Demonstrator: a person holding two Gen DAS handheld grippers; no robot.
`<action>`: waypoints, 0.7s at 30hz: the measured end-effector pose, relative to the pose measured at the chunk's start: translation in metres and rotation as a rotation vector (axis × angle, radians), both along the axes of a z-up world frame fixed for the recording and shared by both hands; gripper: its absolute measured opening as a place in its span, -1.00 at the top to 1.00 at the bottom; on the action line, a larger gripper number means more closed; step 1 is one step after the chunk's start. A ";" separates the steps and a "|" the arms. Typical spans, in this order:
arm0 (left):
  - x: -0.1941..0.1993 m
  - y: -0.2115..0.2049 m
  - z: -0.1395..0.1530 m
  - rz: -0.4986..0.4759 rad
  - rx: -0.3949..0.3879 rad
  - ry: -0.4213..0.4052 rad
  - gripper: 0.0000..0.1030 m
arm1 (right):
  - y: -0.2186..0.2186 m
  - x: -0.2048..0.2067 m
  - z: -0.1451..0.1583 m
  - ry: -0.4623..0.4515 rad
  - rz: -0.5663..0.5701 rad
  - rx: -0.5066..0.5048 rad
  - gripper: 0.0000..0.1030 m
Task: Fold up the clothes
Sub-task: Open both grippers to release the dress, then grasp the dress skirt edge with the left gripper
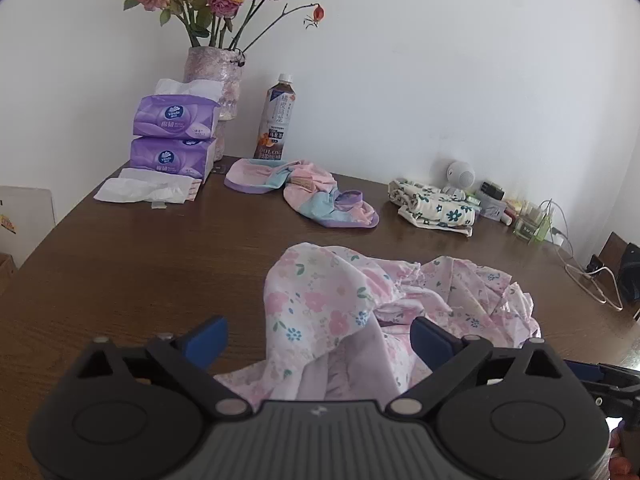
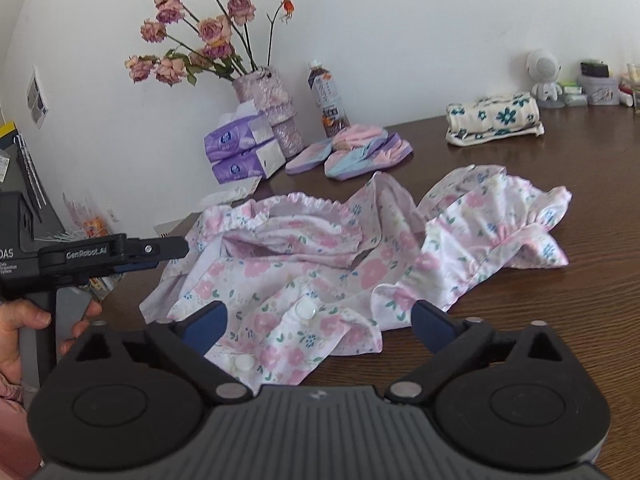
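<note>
A pink floral garment [image 1: 336, 304] lies crumpled on the brown wooden table [image 1: 140, 280], its elastic waistband and snap buttons showing in the right wrist view [image 2: 304, 256]. My left gripper [image 1: 320, 340] is open, with a raised fold of the cloth loose between its blue fingers [image 1: 208, 340]. My right gripper [image 2: 320, 326] is open too, its jaws standing wide over the garment's near edge without pressing it. The left gripper [image 2: 152, 254] also shows from the side, held by a hand [image 2: 24, 320].
A pastel pink, blue and purple garment [image 1: 308, 196] and a folded white piece with teal flowers [image 1: 436, 206] lie further back. Tissue packs [image 1: 172, 136], a vase of roses [image 1: 216, 76], a bottle [image 1: 276, 120] and small items with cables [image 1: 532, 220] line the wall.
</note>
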State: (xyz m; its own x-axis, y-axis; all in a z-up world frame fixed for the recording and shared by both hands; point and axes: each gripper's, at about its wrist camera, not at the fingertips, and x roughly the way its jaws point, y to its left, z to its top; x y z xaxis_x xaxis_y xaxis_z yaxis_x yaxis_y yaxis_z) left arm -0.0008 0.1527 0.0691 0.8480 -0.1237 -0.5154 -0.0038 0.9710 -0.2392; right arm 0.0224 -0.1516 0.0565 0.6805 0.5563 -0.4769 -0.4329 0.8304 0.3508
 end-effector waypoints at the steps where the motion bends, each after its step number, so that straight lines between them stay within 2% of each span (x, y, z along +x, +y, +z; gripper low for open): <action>1: -0.003 0.000 0.000 0.001 -0.005 0.000 -0.91 | -0.004 -0.001 0.001 -0.004 -0.008 0.002 -0.99; 6: -0.016 -0.002 -0.004 0.005 -0.015 -0.007 -0.91 | -0.022 -0.003 0.002 -0.001 -0.061 0.017 -0.99; 14: -0.029 -0.011 -0.022 -0.005 -0.061 0.043 -0.91 | -0.044 -0.003 -0.002 -0.005 -0.167 0.009 -0.99; 21: -0.029 -0.021 -0.026 -0.033 -0.073 0.048 -0.91 | -0.046 -0.001 -0.007 -0.005 -0.191 -0.005 -0.99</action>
State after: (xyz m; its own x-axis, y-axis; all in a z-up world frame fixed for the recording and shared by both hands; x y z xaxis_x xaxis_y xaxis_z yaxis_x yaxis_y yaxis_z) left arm -0.0301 0.1313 0.0434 0.8171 -0.1899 -0.5444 0.0149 0.9508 -0.3094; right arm 0.0212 -0.1975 0.0493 0.7762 0.4140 -0.4754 -0.2688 0.8995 0.3445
